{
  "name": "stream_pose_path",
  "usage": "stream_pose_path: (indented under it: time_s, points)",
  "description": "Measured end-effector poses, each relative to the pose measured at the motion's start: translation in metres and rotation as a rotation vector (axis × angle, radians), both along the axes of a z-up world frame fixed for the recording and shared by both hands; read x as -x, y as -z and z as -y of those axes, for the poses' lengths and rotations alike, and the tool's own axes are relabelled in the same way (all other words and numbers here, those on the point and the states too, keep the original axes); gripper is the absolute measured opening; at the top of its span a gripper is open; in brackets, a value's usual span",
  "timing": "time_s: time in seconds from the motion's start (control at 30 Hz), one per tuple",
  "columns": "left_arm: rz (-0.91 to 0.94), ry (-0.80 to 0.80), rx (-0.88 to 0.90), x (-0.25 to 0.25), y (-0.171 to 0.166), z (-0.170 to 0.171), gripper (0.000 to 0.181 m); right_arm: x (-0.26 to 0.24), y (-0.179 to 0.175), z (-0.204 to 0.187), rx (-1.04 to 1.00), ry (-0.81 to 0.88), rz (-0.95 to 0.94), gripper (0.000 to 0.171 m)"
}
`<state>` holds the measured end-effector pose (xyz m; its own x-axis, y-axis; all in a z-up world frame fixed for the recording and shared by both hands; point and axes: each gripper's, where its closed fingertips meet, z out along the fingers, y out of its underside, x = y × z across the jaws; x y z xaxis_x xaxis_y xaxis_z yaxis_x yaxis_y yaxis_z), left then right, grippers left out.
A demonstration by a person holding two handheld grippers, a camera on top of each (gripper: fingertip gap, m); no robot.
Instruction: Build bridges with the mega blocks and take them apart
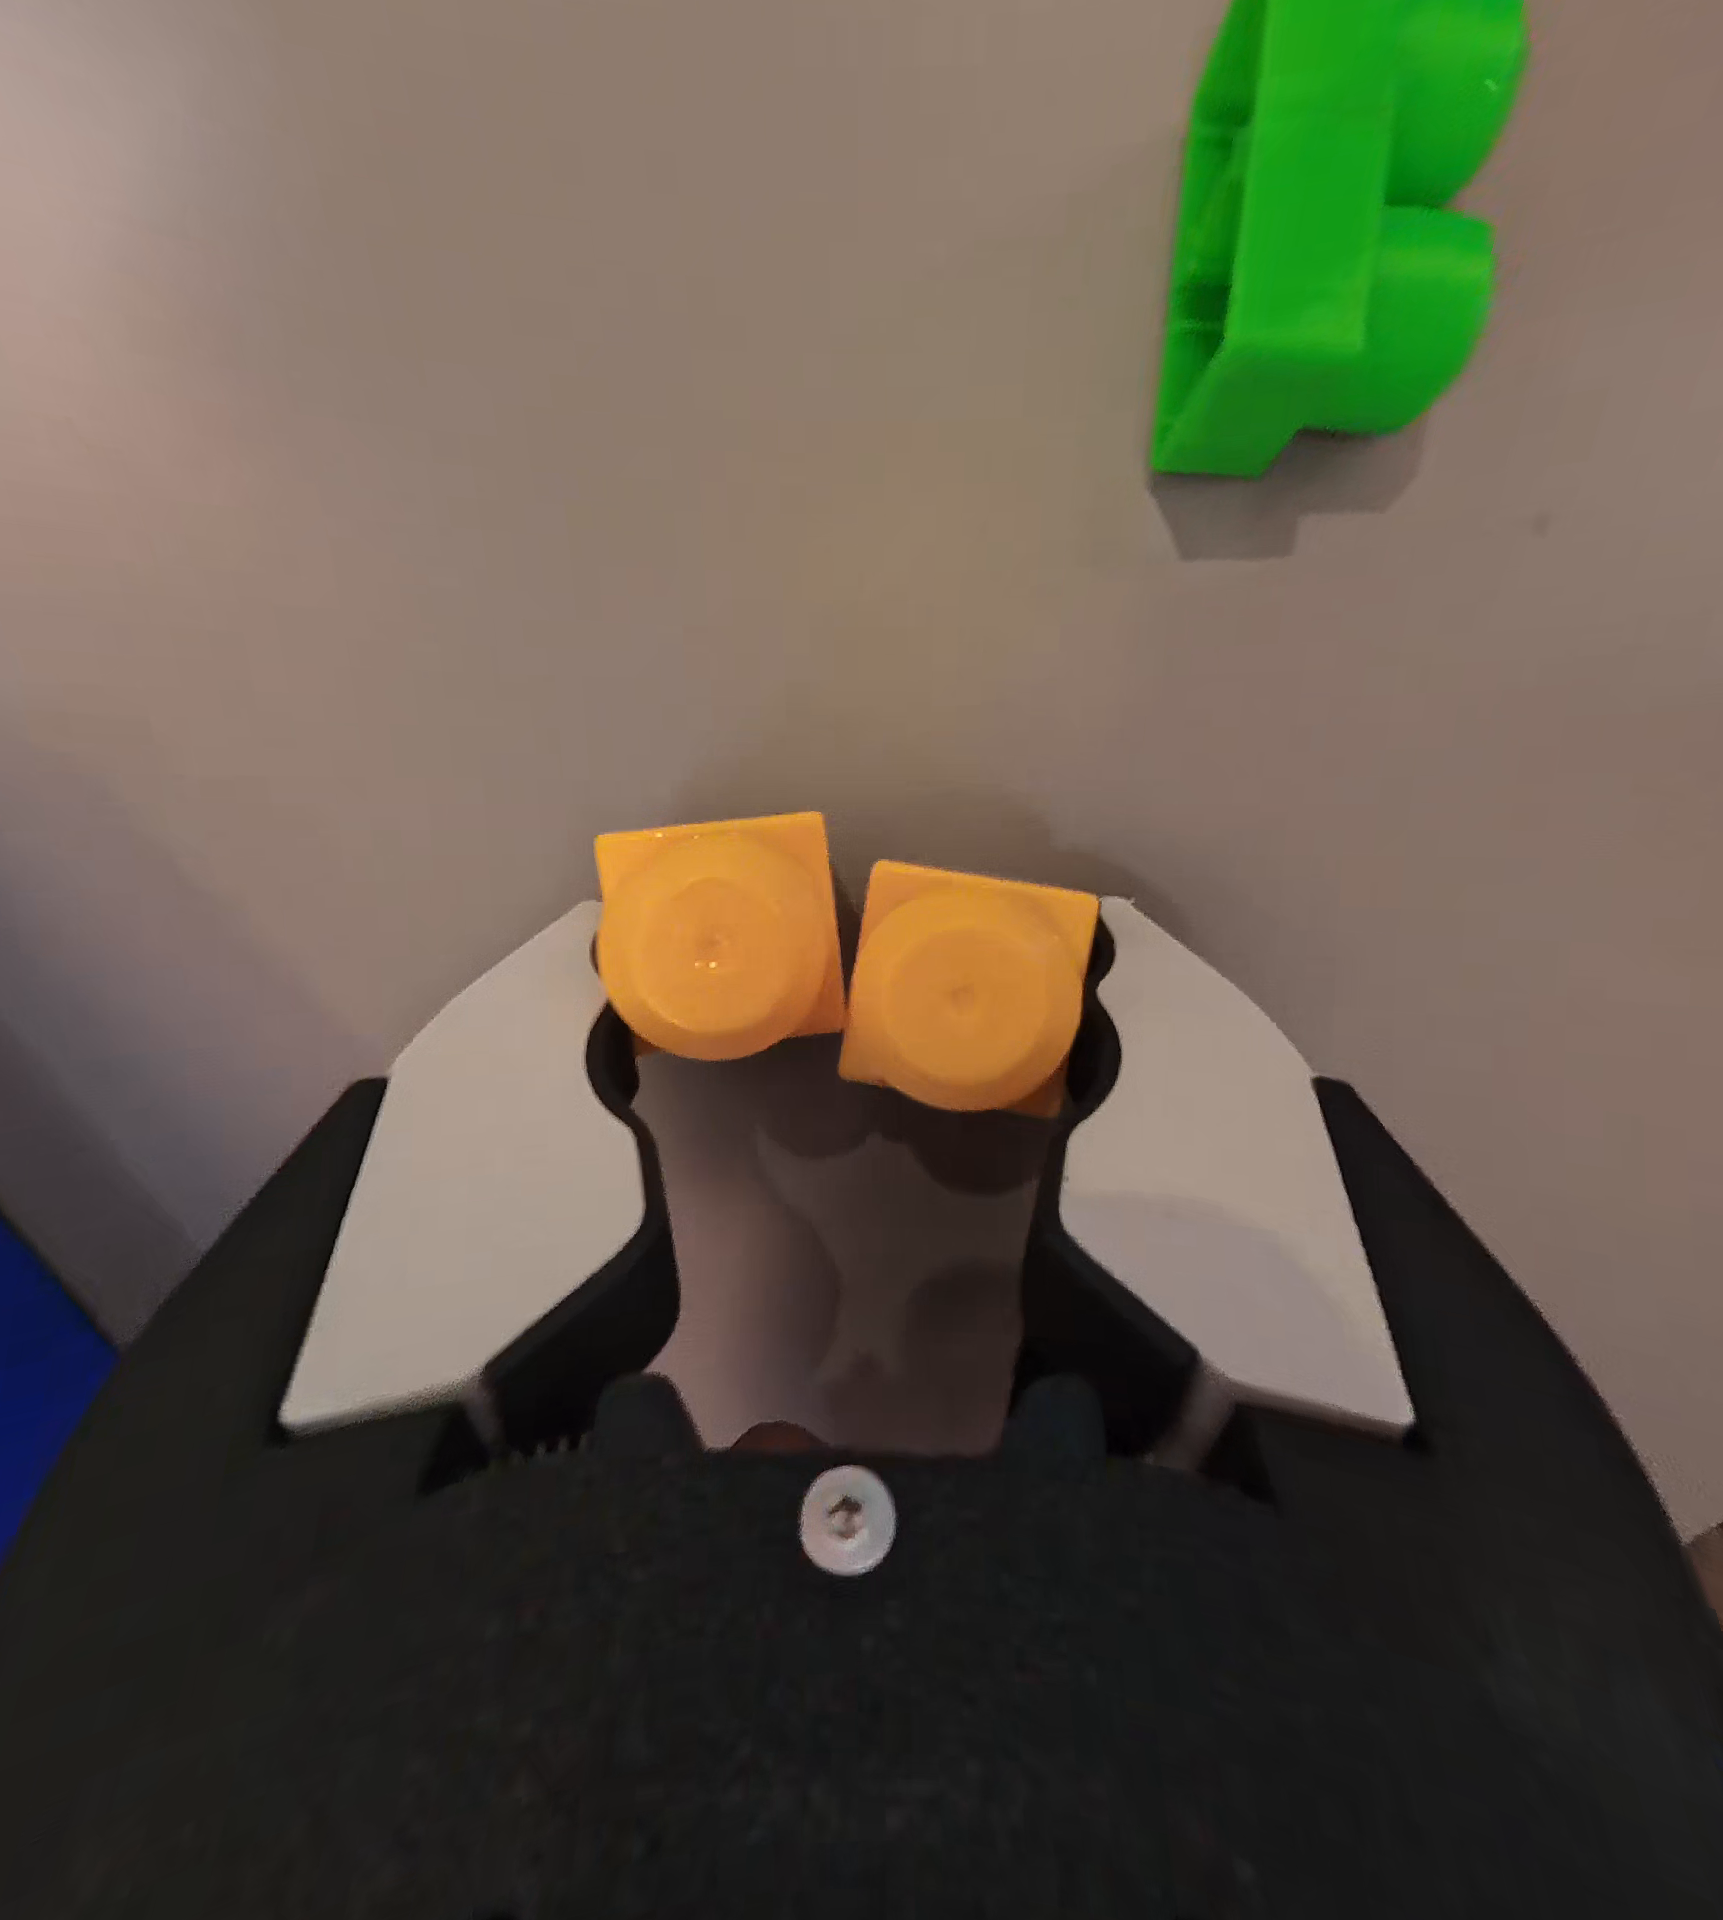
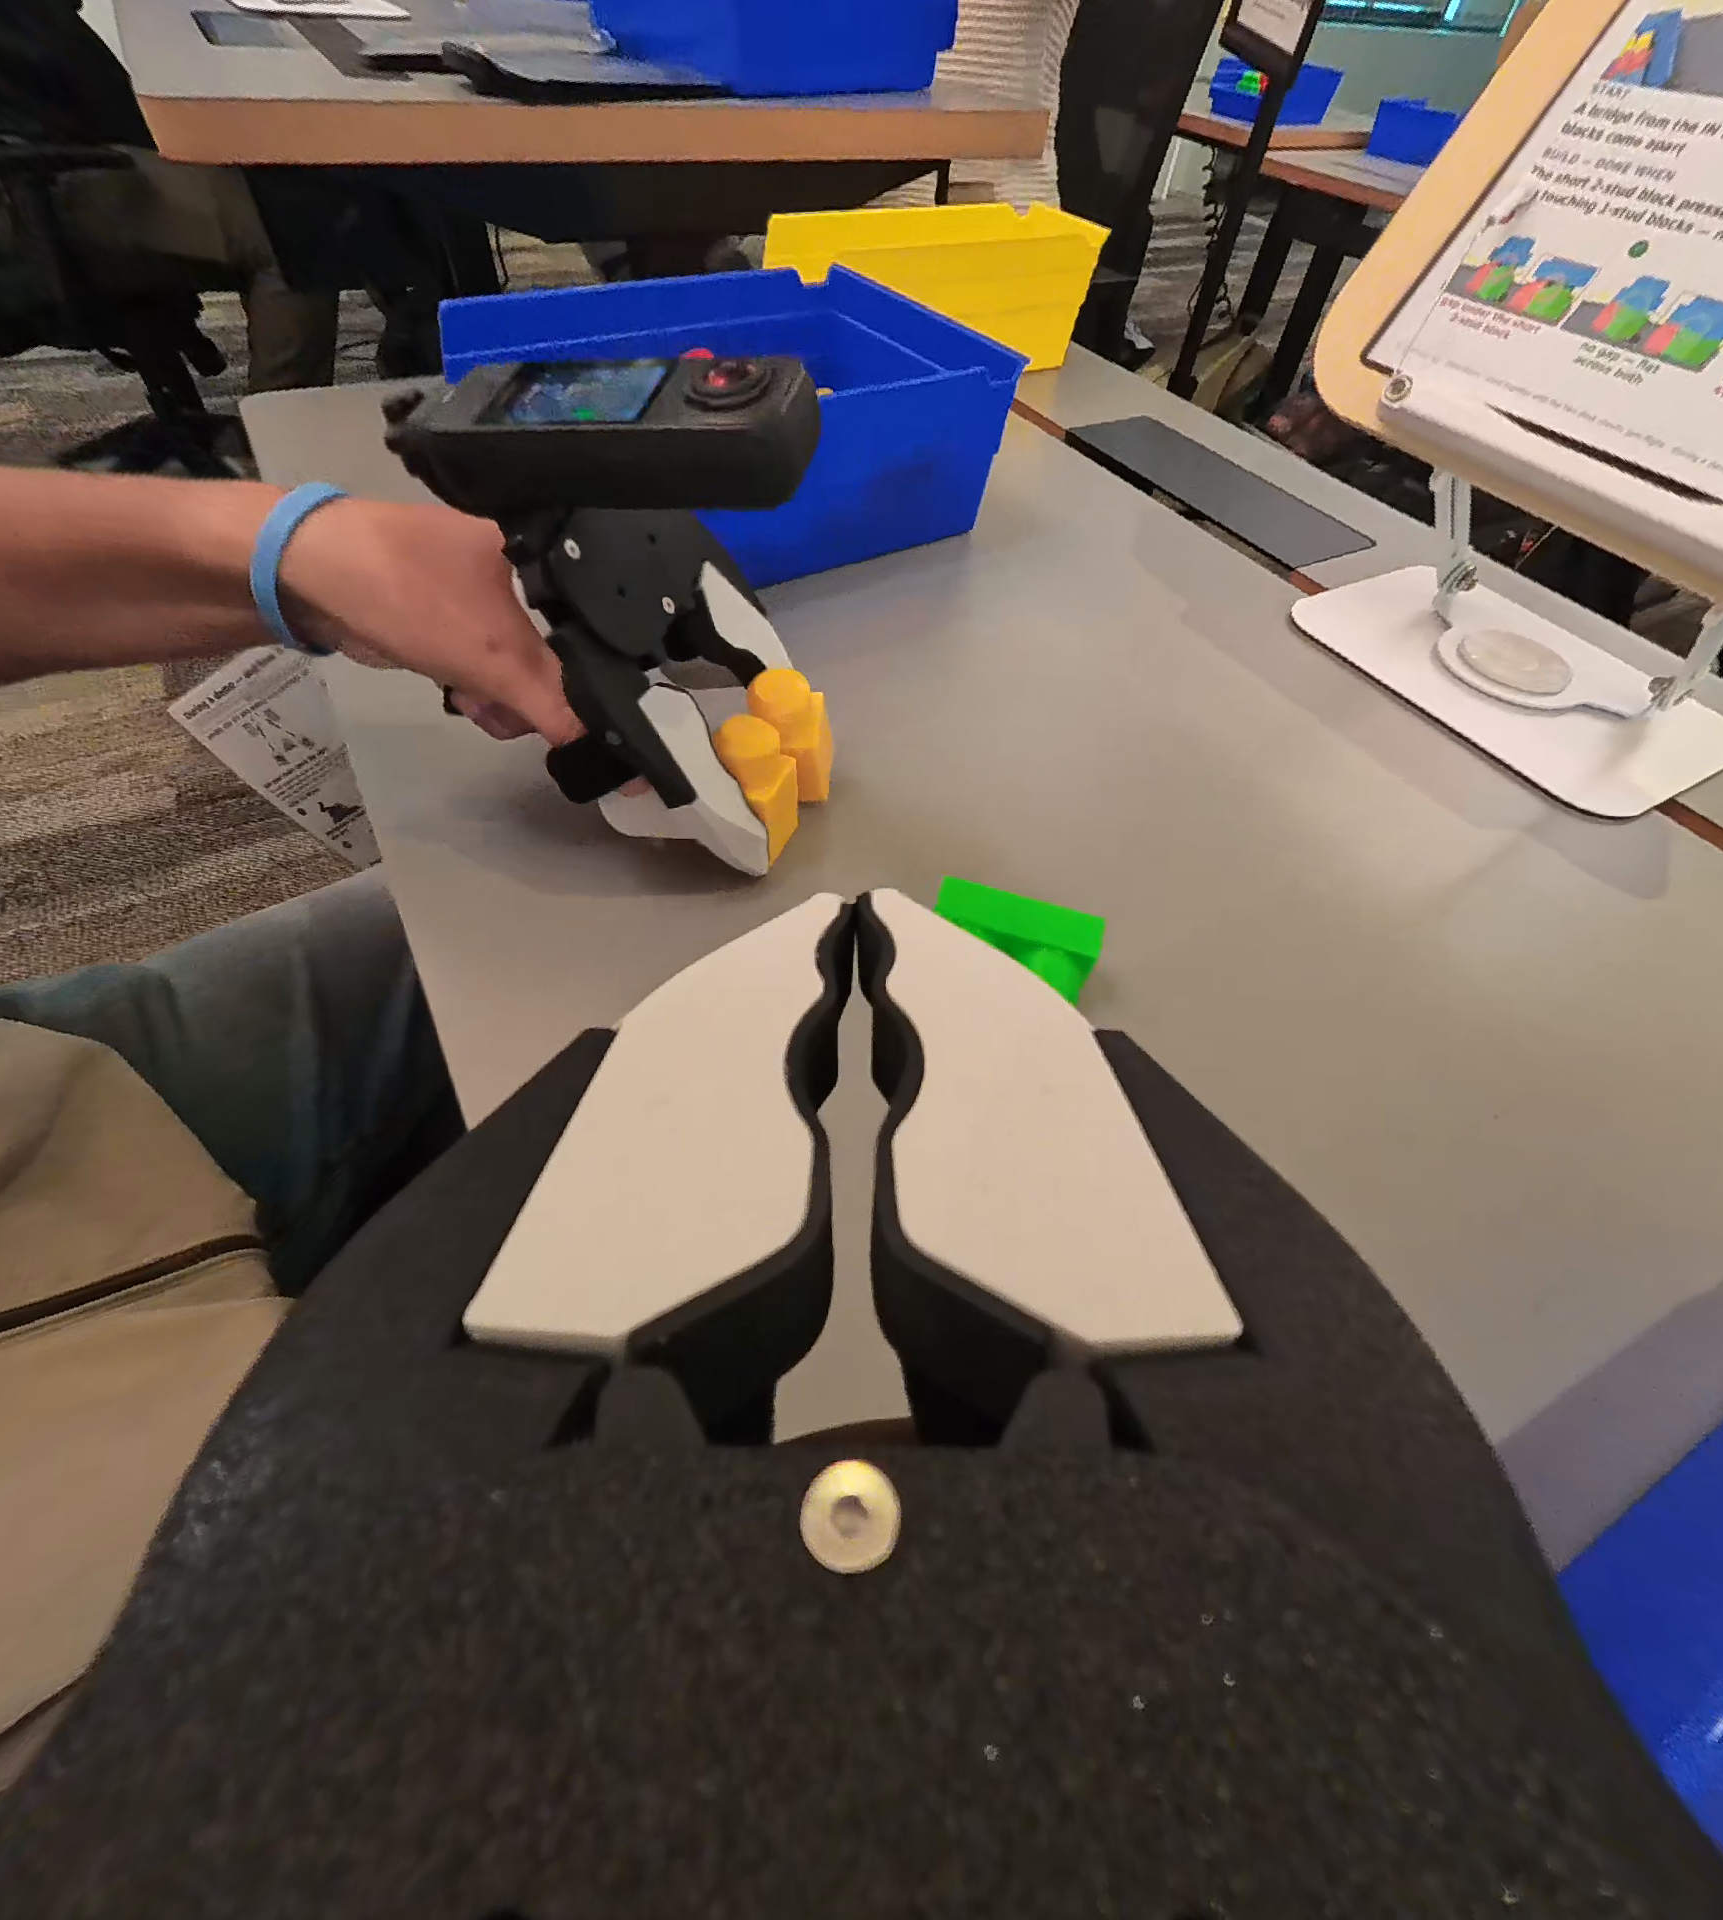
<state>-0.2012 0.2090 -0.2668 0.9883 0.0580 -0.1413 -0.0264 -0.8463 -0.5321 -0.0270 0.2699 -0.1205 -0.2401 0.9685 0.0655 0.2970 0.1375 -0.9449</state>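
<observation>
Two yellow one-stud blocks stand side by side on the grey table (image 1: 628,520), studs toward the camera: the left block (image 1: 717,940) and the right block (image 1: 961,992), a little tilted with a thin gap between them. My left gripper (image 1: 846,966) is shut on the pair, one finger on each outer side. The pair also shows in the right wrist view (image 2: 774,748). A green two-stud block (image 1: 1324,249) lies on its side beyond them. My right gripper (image 2: 855,904) is shut and empty above the table, with the green block (image 2: 1028,930) just past its right fingertip.
A blue bin (image 2: 888,457) and a yellow bin (image 2: 940,260) stand at the far end of the table. An instruction board on a white stand (image 2: 1522,675) is at the right. Another blue bin (image 2: 1709,1621) is at the near right. The table's left edge runs close to the left gripper. About 9 cm separates my left fingertips from the green two-stud block (image 1: 1324,249). Look for it in the right wrist view (image 2: 975,902) too.
</observation>
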Motion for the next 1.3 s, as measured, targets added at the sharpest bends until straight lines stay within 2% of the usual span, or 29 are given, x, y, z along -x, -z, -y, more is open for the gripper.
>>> stream_pose_path:
  time_s: [0.17,0.3,0.5,0.6,0.67,0.7,0.73,0.77,0.83,0.93,1.03,1.3]
  points:
    - [0.064,-0.036,-0.024,0.003,0.002,0.006,0.082,-0.001,-0.005,0.005,-0.004,-0.01,-0.008,0.0]
    - [0.063,-0.025,-0.028,0.006,0.003,0.008,0.09,-0.001,-0.007,0.008,-0.009,-0.015,-0.009,0.0]
    - [0.03,-0.015,-0.132,0.003,-0.012,0.007,0.092,0.001,-0.006,0.012,-0.022,-0.019,0.003,0.0]
    - [0.03,-0.005,-0.206,-0.007,-0.028,0.022,0.089,0.0,-0.008,0.011,-0.023,-0.013,0.0,0.0]
    - [0.046,-0.018,-0.254,-0.014,-0.037,0.036,0.075,-0.001,-0.011,0.011,-0.026,-0.012,-0.007,0.0]
    - [0.07,-0.017,-0.29,-0.02,-0.042,0.042,0.051,-0.001,-0.012,0.012,-0.028,-0.012,-0.009,0.0]
    - [0.097,-0.014,-0.34,-0.025,-0.048,0.047,0.015,-0.001,-0.012,0.013,-0.031,-0.013,-0.01,0.0]
    - [0.126,-0.016,-0.399,-0.028,-0.054,0.05,0.0,-0.001,-0.013,0.013,-0.035,-0.014,-0.01,0.0]
    - [0.171,-0.047,-0.452,-0.028,-0.055,0.054,0.0,-0.001,-0.012,0.014,-0.043,-0.016,-0.01,0.0]
    - [0.223,-0.087,-0.381,-0.03,-0.032,0.06,0.0,0.0,-0.012,0.015,-0.042,-0.017,-0.008,0.0]
    - [0.17,-0.16,-0.318,-0.019,-0.011,0.06,0.0,0.001,-0.011,0.017,-0.045,-0.02,-0.006,0.0]
    - [0.25,-0.203,-0.246,-0.021,-0.002,0.042,0.0,0.0,-0.012,0.017,-0.043,-0.021,-0.008,0.0]
